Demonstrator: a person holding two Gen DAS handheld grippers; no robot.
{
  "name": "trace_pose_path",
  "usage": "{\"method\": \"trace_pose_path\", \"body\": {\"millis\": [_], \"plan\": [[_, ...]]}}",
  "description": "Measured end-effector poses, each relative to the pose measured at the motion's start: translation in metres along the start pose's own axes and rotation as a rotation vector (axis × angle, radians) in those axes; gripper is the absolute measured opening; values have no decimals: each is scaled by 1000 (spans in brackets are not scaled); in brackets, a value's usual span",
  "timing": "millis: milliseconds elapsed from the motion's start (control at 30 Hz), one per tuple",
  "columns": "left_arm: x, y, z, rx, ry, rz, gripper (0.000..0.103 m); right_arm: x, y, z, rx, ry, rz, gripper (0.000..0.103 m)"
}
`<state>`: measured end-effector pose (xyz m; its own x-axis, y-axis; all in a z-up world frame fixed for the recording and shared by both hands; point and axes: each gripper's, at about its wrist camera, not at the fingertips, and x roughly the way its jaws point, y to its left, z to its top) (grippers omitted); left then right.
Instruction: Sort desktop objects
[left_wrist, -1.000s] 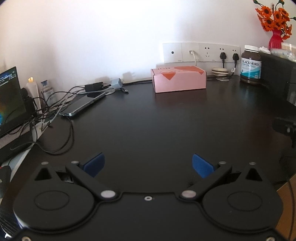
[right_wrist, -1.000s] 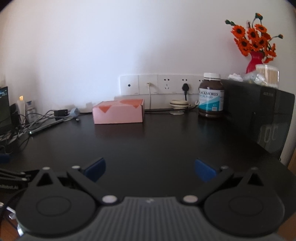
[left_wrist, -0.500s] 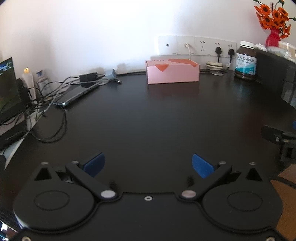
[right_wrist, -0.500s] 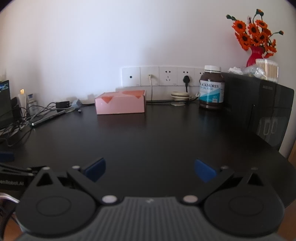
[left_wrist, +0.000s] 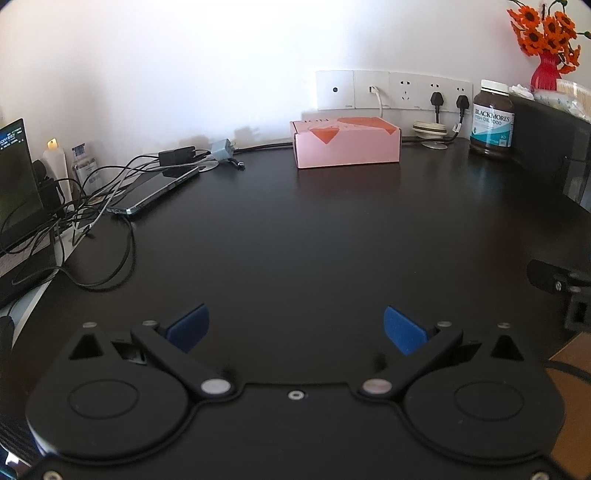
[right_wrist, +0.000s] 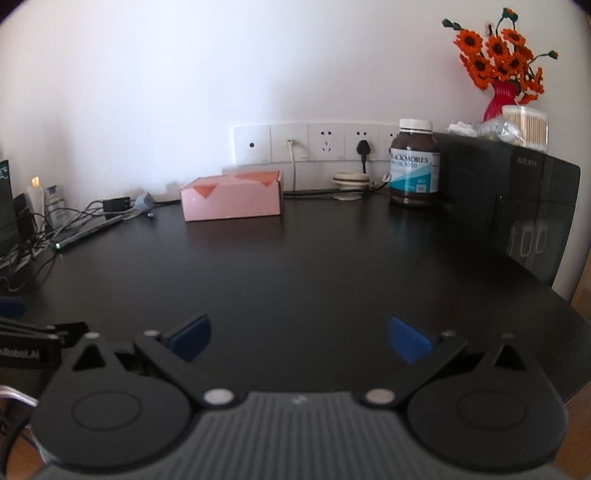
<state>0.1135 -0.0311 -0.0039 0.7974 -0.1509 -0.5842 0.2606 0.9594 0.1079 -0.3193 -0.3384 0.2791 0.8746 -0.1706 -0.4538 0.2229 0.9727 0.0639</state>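
Hovering over a dark desk, two hand-held grippers are waiting near its front edge with nothing between their blue pads. The left gripper is standing wide open, its jaws spread far apart and touching nothing; the right gripper is likewise gaping wide and empty, well clear of every object.

The things to be sorted are sitting far back along the wall. A pink box is resting at about 12 o'clock from the left gripper, and at about 11 o'clock from the right one. A brown pill bottle is standing upright at about 1 o'clock, just beside a tall black appliance. A phone is lying at about 10 o'clock amid a tangle of cables, with chargers near it.

Trouble is most likely lurking at that left side: a jaw reaching for the phone could be hooking a cable and dragging the chargers or the phone across the desk. The bottle, tall and smooth, may be tipping if it is nudged at the cap rather than gripped around the body, and its closeness to the appliance is leaving little room for the outer finger. The box looks wide, perhaps wider than the open jaws along its long side, so a grip there could be slipping off. The two grippers are also working close together and could be knocking into each other.
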Motion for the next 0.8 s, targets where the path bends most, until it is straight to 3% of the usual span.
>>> {"method": "trace_pose_path", "body": {"millis": [800], "plan": [[11,3,-4,-19,55,-38,103,6,-2,-1,1,34,-35,102]]}}
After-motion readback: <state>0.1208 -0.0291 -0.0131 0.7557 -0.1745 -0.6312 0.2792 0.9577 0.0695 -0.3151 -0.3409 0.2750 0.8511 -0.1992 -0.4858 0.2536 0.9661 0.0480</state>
